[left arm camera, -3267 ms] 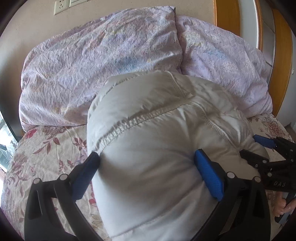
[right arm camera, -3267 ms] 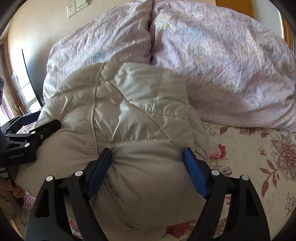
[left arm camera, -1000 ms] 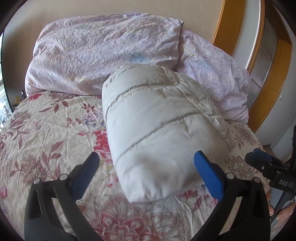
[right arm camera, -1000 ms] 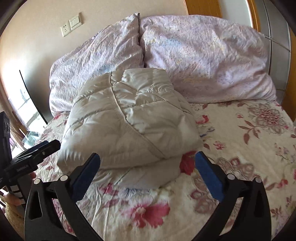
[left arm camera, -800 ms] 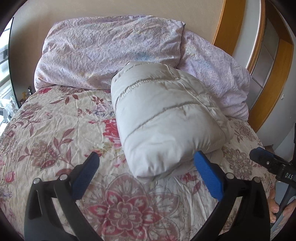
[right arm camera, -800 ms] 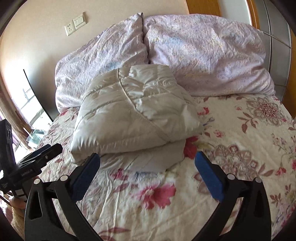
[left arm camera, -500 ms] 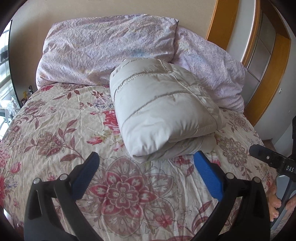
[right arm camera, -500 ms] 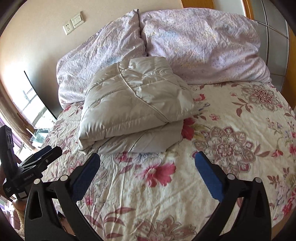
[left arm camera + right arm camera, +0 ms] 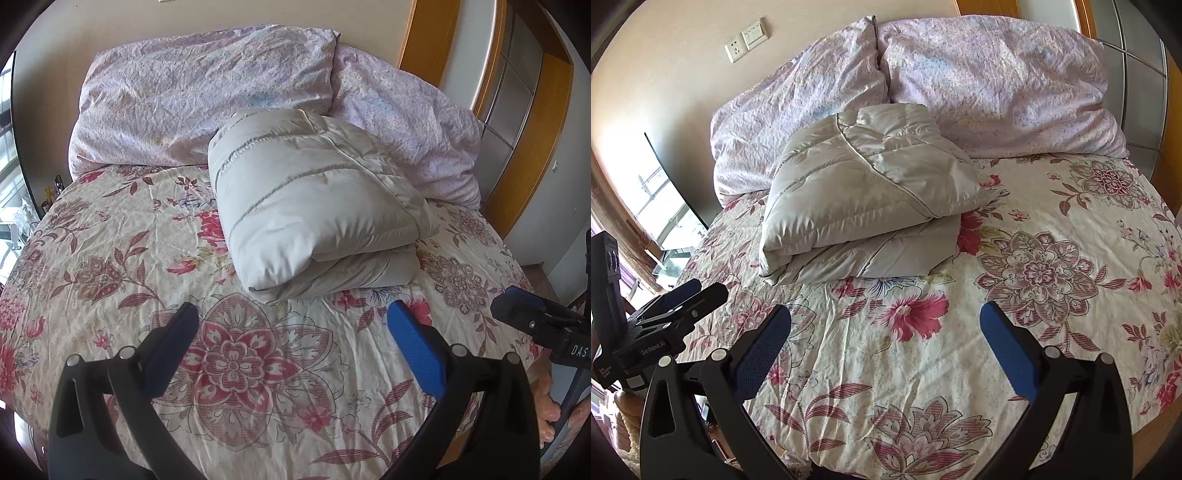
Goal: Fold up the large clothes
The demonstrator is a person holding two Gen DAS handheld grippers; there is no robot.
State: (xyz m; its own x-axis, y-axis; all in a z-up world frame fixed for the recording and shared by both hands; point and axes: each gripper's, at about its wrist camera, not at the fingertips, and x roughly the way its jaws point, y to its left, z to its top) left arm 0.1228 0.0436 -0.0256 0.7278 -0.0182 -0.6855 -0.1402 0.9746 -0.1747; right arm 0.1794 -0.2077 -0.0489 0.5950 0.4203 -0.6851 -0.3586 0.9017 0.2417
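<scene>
A pale grey puffy jacket lies folded in a thick bundle on the flowered bedspread, its far end against the pillows. It also shows in the right wrist view. My left gripper is open and empty, held back from the bundle near the bed's front edge. My right gripper is open and empty, also well short of the jacket. Each gripper shows at the edge of the other's view: the right one in the left wrist view, the left one in the right wrist view.
Two lilac pillows lean on the wall at the head of the bed. A wooden door frame stands right of the bed. A window is on the left. Wall sockets sit above the pillows.
Both grippers let go of the folded jacket and drew back toward the foot of the bed. The jacket stayed by the pillows.
</scene>
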